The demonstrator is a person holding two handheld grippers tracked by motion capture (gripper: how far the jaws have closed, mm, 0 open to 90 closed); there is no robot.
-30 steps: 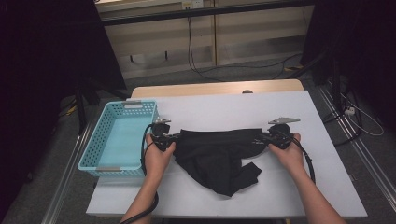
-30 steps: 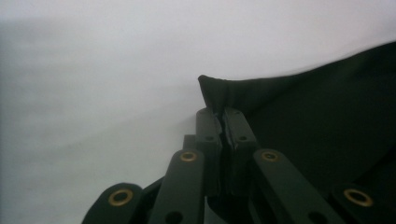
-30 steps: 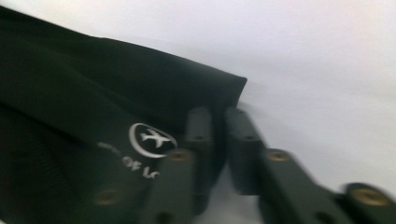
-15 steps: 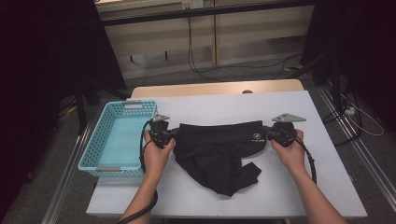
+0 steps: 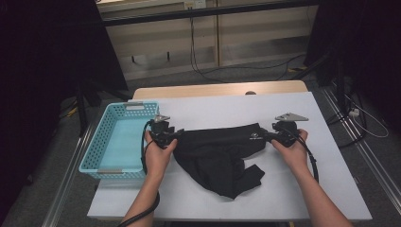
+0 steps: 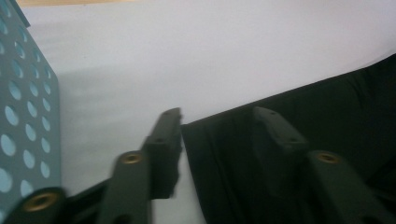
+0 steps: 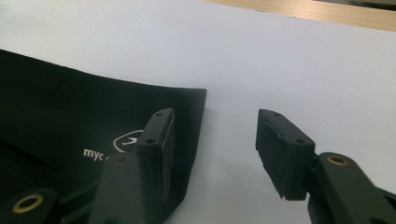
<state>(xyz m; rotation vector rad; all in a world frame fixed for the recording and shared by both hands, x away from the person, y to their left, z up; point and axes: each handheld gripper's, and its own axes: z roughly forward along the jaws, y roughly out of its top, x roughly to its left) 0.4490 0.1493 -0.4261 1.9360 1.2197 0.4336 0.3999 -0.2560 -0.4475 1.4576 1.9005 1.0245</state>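
Observation:
A black garment (image 5: pixel 217 156) with a small white logo lies spread on the white table (image 5: pixel 227 109), its top edge stretched straight between my two grippers. My left gripper (image 5: pixel 174 137) is at the garment's left corner; in the left gripper view (image 6: pixel 217 126) its jaws have just been opening and stand apart, with the cloth edge (image 6: pixel 327 107) lying loose between them. My right gripper (image 5: pixel 265 137) is at the right corner; its jaws (image 7: pixel 215 137) have also just been opening, one over the cloth corner (image 7: pixel 93 107), the other over bare table, neither pad pressing.
A light blue perforated basket (image 5: pixel 94 156) sits at the table's left edge, close beside my left gripper, and its wall (image 6: pixel 23 116) shows in the left gripper view. A wooden strip runs along the table's far edge. Cables lie on the floor beyond.
The garment's top edge has gone from slightly sagging to straight and flat, with the logo showing. Both hands have stayed nearly where they were.

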